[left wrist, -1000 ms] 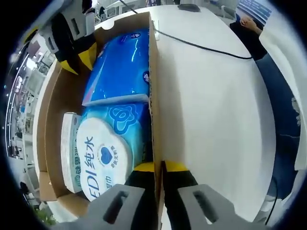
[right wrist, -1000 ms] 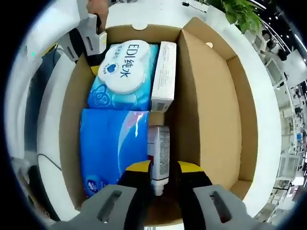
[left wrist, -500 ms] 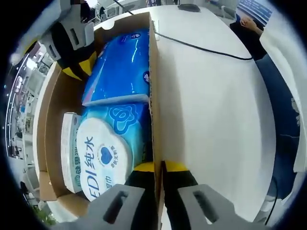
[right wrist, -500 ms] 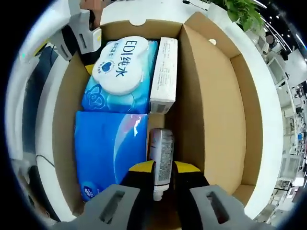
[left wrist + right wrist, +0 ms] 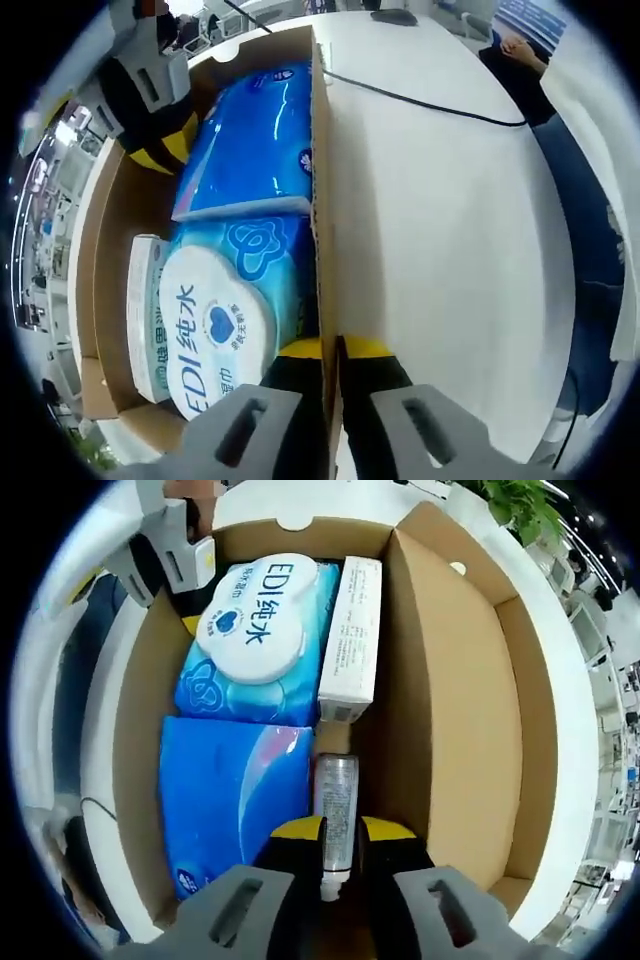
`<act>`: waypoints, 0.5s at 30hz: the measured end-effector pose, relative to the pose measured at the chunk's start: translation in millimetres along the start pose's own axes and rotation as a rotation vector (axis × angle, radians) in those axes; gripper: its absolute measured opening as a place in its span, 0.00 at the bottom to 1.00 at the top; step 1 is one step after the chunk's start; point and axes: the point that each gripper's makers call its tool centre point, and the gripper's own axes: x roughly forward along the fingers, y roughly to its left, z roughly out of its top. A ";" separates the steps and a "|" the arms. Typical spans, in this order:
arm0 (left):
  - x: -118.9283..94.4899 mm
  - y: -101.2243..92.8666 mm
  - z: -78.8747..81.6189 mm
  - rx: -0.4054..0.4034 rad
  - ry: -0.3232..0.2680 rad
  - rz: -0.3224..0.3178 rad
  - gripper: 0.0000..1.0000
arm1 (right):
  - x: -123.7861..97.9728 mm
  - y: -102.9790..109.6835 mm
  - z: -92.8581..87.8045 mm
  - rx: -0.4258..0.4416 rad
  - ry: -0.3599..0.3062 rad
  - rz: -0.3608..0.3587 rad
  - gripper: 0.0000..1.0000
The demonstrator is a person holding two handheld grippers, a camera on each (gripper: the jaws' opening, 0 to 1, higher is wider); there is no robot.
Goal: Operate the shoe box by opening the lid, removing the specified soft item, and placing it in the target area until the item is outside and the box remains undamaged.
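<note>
The shoe box (image 5: 450, 730) is open. In the right gripper view its brown walls run up both sides of the picture, and the lid flap stands up on the right.

Inside, a blue soft pack (image 5: 232, 800) lies at the lower left. Above it is a wet wipes pack (image 5: 262, 630) with a round white lid. A long white carton (image 5: 352, 640) lies just beside the wipes, on their right. Below the carton is a small bottle (image 5: 336, 800). The things sit tight together, with hardly any room between them. To the right of the bottle and carton there is a dark gap beside the brown flap.

The right gripper (image 5: 334, 830) is at the bottom of this view. Its yellow-tipped jaws are squeezed on the bottle, one on each side.

In the left gripper view, the left gripper (image 5: 333, 348) is at the bottom. Its jaws are pinched on the thin box wall (image 5: 322, 200), one inside and one outside. The wall edge runs straight up the middle. Right of it is a wide white table (image 5: 450, 250), with a thin black cable (image 5: 420, 98) across its upper part.
</note>
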 end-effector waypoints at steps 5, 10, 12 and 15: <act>0.5 -0.2 -0.3 0.000 -0.001 0.000 0.01 | 3.9 2.7 1.3 -0.011 0.024 0.043 0.10; 1.0 -0.7 -0.2 0.001 -0.002 -0.001 0.01 | 4.9 6.2 1.4 -0.043 0.035 0.068 0.11; 1.0 -0.8 -0.1 0.003 -0.003 0.000 0.01 | 6.4 4.9 0.5 -0.033 0.036 0.075 0.11; 1.5 -0.9 0.0 0.003 -0.004 0.000 0.01 | 5.8 6.3 0.9 -0.024 0.045 0.080 0.11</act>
